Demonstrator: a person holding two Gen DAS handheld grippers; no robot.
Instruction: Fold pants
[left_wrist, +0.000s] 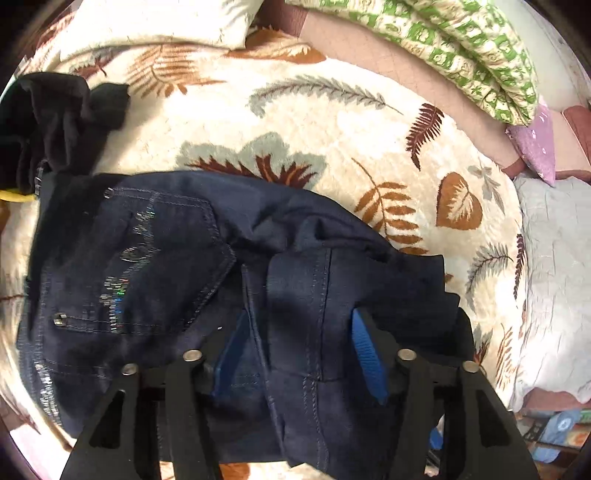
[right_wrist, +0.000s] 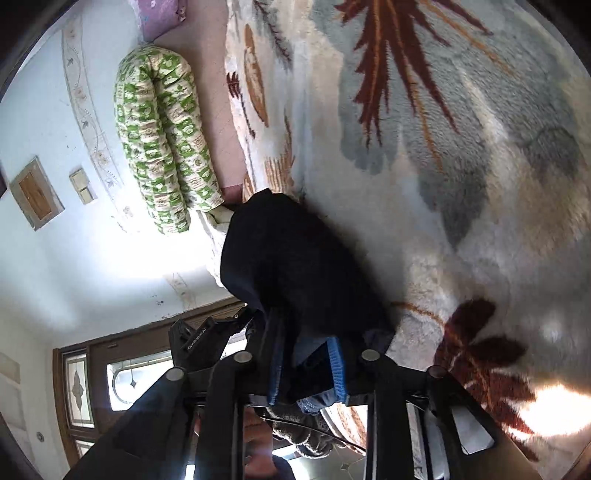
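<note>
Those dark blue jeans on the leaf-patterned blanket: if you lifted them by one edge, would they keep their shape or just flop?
The dark blue jeans would probably flop: they already lie in soft creases and folds. The stitched pocket and seams look thick, so they are likely fairly heavy for cloth. On the fluffy blanket they would probably drag and bunch, not slide.

Home bedroom: bed spread with a plush leaf-patterned blanket (left_wrist: 332, 122); green-and-cream rolled quilt (right_wrist: 162, 140) along its edge; pale painted wall (right_wrist: 48, 92); wooden door with stained-glass panes (right_wrist: 79, 387).
</note>
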